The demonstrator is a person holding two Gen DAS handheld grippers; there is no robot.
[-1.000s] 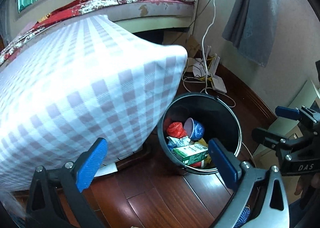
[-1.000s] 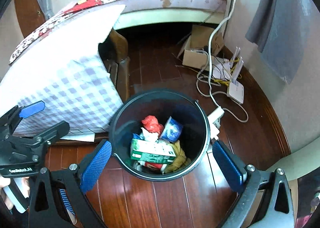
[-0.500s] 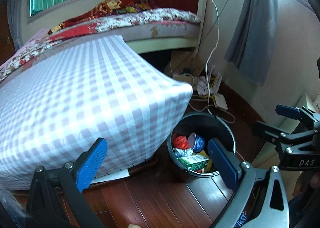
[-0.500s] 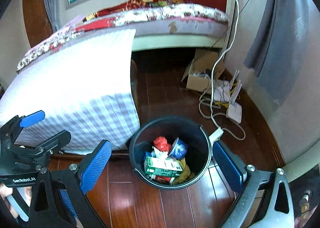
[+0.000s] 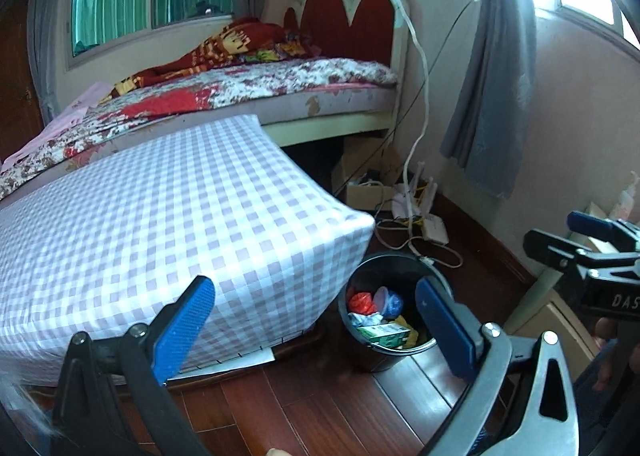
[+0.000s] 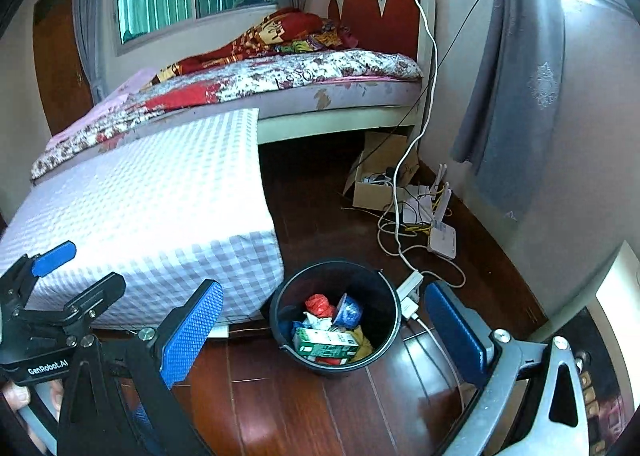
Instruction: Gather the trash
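Note:
A black bucket (image 6: pixel 390 308) (image 5: pixel 360 352) stands on the wooden floor beside a checked mattress. Inside lie a green carton (image 6: pixel 324 344) (image 5: pixel 384 334), a red wrapper (image 6: pixel 319 304) (image 5: pixel 359 300), a blue cup (image 6: pixel 349 312) (image 5: pixel 390 300), white crumpled paper and yellow scraps. My left gripper (image 5: pixel 316 322) hangs open above and behind the bucket, nothing between its blue pads. My right gripper (image 6: pixel 324 330) is also open and empty, well above the bucket. Each gripper shows at the edge of the other's view: right gripper (image 5: pixel 592 252), left gripper (image 6: pixel 60 280).
The checked mattress (image 5: pixel 168 240) fills the left. Behind it is a bed (image 6: pixel 280 79) with a red headboard. A cardboard box (image 6: pixel 380 179), a router (image 6: pixel 442 240), cables and a power strip (image 6: pixel 410 288) lie near the wall. A grey curtain (image 6: pixel 516 75) hangs at right.
Both grippers have risen and pulled back from the bucket, which now looks smaller and lower in both views. Both stay open and empty.

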